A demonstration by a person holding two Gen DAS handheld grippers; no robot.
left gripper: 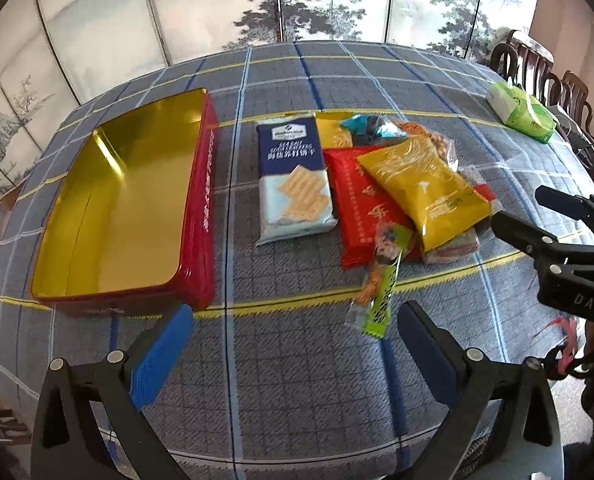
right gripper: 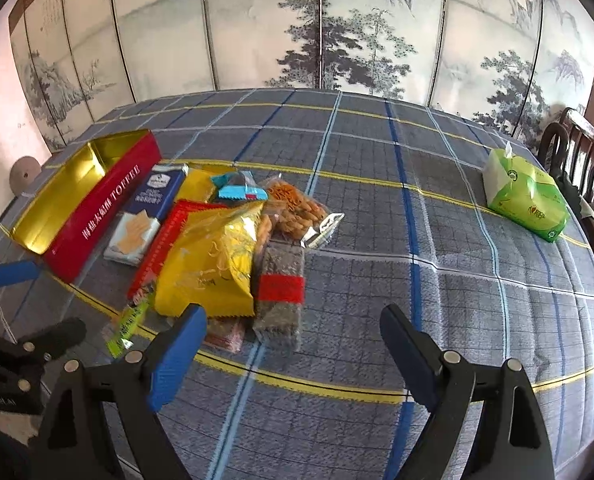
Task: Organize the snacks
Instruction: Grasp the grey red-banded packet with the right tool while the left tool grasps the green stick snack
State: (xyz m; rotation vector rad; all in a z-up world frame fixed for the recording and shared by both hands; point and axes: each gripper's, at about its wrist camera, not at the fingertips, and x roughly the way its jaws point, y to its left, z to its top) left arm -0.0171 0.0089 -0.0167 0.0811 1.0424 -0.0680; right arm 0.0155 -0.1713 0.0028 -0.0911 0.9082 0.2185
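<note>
An open red tin (left gripper: 203, 208) (right gripper: 101, 216) with a gold inside lies empty on the left of the table. Right of it sits a pile of snacks: a blue cracker pack (left gripper: 293, 176) (right gripper: 145, 216), a red packet (left gripper: 361, 208) (right gripper: 165, 240), a yellow bag (left gripper: 425, 188) (right gripper: 213, 264), a thin green stick pack (left gripper: 381, 296) (right gripper: 127, 324), a dark bar with a red label (right gripper: 279, 288) and a clear bag of orange sticks (right gripper: 293, 208). My left gripper (left gripper: 293, 332) hovers open near the table's front, below the pile. My right gripper (right gripper: 293, 332) stands open just in front of the yellow bag, holding nothing.
A green tissue pack (left gripper: 523, 112) (right gripper: 525, 196) rests at the far right of the plaid tablecloth (left gripper: 297, 360) (right gripper: 377, 200). Dark wooden chairs (left gripper: 545, 76) (right gripper: 577, 148) stand beyond the right edge. A painted folding screen (left gripper: 297, 0) closes the back.
</note>
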